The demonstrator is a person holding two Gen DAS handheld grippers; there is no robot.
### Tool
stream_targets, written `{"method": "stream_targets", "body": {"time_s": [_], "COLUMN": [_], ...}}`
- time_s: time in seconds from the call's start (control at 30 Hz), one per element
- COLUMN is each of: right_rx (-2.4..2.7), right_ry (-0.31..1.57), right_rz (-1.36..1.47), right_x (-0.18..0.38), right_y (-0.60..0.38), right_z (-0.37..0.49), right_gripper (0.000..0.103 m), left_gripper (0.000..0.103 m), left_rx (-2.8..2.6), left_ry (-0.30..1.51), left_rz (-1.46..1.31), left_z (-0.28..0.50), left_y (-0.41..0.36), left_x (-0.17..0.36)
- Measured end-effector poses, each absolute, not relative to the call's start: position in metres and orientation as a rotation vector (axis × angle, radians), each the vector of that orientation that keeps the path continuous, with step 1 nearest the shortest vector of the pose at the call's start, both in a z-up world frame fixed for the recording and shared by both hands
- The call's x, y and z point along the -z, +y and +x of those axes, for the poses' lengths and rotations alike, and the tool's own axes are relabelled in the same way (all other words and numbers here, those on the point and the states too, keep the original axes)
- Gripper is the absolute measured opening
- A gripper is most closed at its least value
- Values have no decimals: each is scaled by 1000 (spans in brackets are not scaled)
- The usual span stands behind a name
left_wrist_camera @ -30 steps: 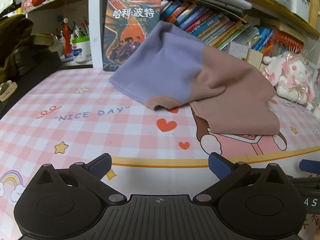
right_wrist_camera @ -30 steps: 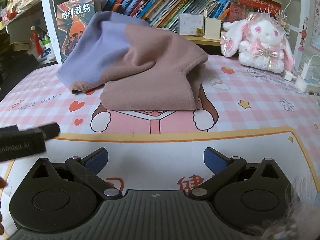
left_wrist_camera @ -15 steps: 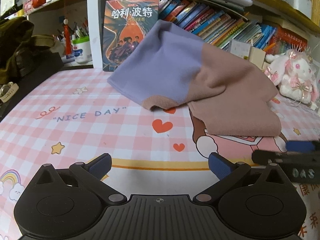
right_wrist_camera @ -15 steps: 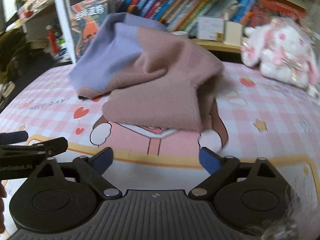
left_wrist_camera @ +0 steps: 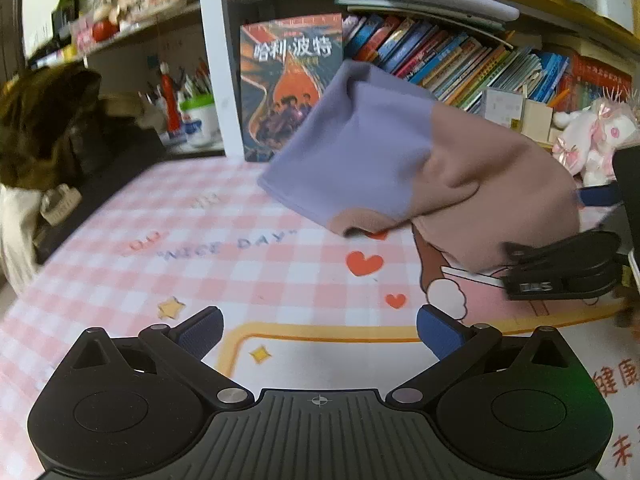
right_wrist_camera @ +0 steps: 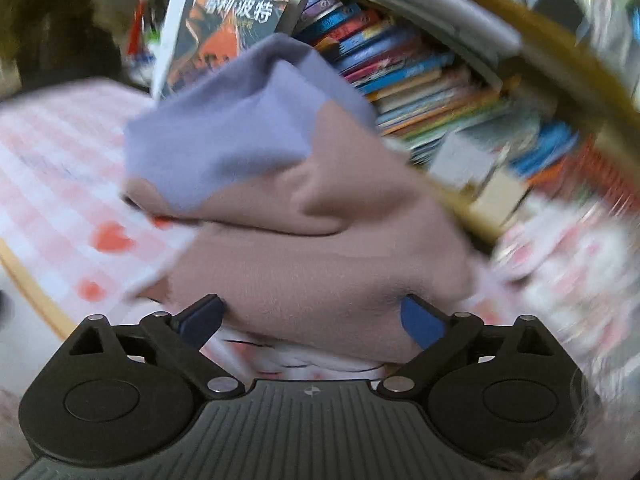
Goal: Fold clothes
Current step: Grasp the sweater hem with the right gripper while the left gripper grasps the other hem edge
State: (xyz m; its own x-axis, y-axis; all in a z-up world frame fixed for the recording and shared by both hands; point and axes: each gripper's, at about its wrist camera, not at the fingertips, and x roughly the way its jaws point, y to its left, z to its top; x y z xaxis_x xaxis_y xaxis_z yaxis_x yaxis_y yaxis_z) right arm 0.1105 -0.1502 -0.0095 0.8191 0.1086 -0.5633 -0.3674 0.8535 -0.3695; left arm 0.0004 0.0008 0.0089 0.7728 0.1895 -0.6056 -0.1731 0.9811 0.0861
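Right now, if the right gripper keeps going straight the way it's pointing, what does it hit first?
Most likely the brown hem of the garment, which already lies between the open right gripper jaws. The picture is blurred, so contact is unclear.

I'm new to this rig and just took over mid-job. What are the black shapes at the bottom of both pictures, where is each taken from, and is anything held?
Each picture comes from a camera on a handheld gripper, looking forward along its two blue-tipped fingers. One view shows the left gripper, open over the pink checked mat, holding nothing. The other shows the right gripper, rolled sideways. Its fingers have just been opening and now straddle the near edge of the purple-and-brown garment without pinching it. The garment lies bunched on the mat. In the left view, the right gripper appears at the garment's edge.
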Motion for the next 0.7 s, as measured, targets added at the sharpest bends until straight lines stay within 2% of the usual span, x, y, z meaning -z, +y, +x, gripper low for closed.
{"method": "stream_targets", "body": {"time_s": [0.07,0.2,0.3,0.37,0.43,0.47,0.5,0.57,0.7], "right_rx": [-165,-317,-510,-548,-529,-501,-477,-424,-403], "right_ry": [551,520,488,479,488,514,550,594,538], "right_rz": [-503,-474,-608,-722,-727,-712,-689,-591,-459], "right_x": [8,-1,8,22,28,29,30,24,-7], "right_y": [-158,-166,-140,-119,-111,-110,-112,-126,-158], "right_z": [105,81,84,100,120,131,140,151,128], "right_gripper": [101,102,103,98,86,54,16,9,8], "left_gripper": [103,103,103,103,103,103,103,103,103], "left_rx": [-206,-230,-248,-241,-222,-208,-193,-157,-71], "left_ry": [649,638,642,638,633,632,630,625,614], "left_rz": [30,32,36,55,90,112,139,186,262], "left_z": [-1,-1,3,3,3,3,3,5,20], "left_y": [4,9,12,11,8,6,3,-2,-16], "left_x": [-11,-14,-15,-18,-21,-22,-23,-21,-7]}}
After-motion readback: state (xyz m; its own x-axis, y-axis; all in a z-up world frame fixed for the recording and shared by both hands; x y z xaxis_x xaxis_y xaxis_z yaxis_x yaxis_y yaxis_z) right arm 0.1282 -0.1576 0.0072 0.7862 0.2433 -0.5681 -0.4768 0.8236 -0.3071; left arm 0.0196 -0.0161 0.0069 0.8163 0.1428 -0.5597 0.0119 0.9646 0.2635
